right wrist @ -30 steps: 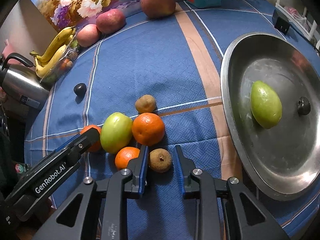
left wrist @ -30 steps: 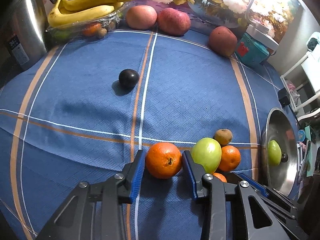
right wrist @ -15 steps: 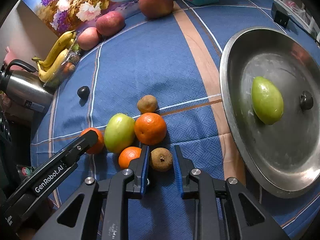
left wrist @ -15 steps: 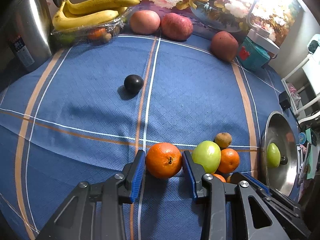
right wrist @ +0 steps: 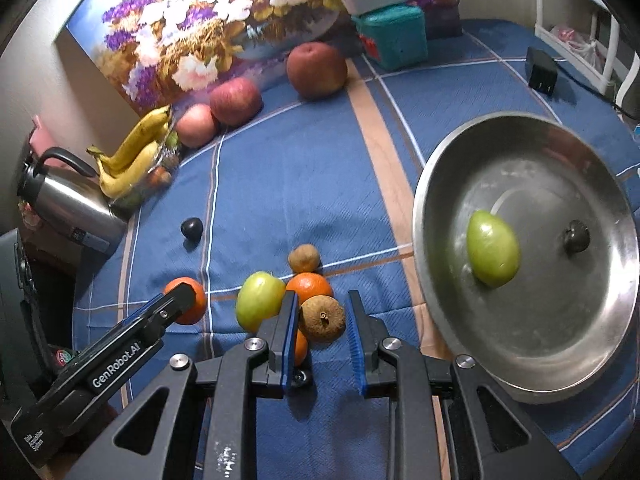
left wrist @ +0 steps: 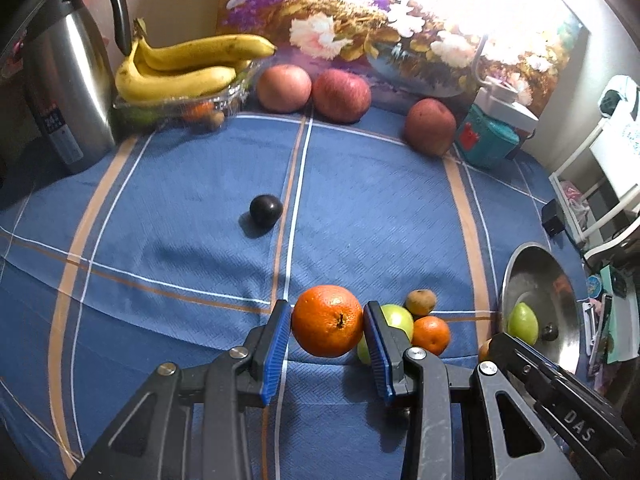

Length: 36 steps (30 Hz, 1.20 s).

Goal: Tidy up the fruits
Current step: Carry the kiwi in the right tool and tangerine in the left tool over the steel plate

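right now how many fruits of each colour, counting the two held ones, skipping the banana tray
orange: 3
green: 2
brown: 2
red: 3
black: 1
total: 11

A matt woven blue tablecloth (left wrist: 192, 216) lies beneath a shiny dented metal lid (right wrist: 560, 344) and a brushed-steel kettle (left wrist: 68, 92).

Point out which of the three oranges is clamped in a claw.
The biggest orange, leftmost of the cluster, sits clamped in the left claw; the two smaller ones rest on the cloth.
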Available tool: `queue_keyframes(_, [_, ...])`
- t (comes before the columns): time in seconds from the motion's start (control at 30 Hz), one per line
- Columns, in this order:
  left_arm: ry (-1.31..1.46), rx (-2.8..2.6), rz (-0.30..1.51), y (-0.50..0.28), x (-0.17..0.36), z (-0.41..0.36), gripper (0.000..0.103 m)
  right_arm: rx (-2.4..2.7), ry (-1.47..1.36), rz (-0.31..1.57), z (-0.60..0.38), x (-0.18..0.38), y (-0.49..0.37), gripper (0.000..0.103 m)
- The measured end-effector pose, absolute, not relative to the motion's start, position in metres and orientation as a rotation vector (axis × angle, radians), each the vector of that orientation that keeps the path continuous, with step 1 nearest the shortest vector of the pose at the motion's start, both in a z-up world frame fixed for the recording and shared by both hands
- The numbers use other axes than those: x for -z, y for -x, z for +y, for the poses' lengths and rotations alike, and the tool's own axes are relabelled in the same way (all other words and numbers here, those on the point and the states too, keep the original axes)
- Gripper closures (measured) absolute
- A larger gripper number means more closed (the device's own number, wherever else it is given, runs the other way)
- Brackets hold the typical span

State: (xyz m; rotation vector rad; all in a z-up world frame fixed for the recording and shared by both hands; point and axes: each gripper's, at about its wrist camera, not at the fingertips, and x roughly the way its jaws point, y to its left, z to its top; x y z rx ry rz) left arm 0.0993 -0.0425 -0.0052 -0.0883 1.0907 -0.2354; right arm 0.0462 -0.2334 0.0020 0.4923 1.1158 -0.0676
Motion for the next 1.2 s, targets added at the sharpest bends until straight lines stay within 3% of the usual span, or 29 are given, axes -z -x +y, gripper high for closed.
queue_keyframes(1.2, [-0.126,0.649,1.010,-0.044,-0.016,-0.193,0.063,0.467,-0.547,1.005,-0.354,-0.015,0.006,0.079])
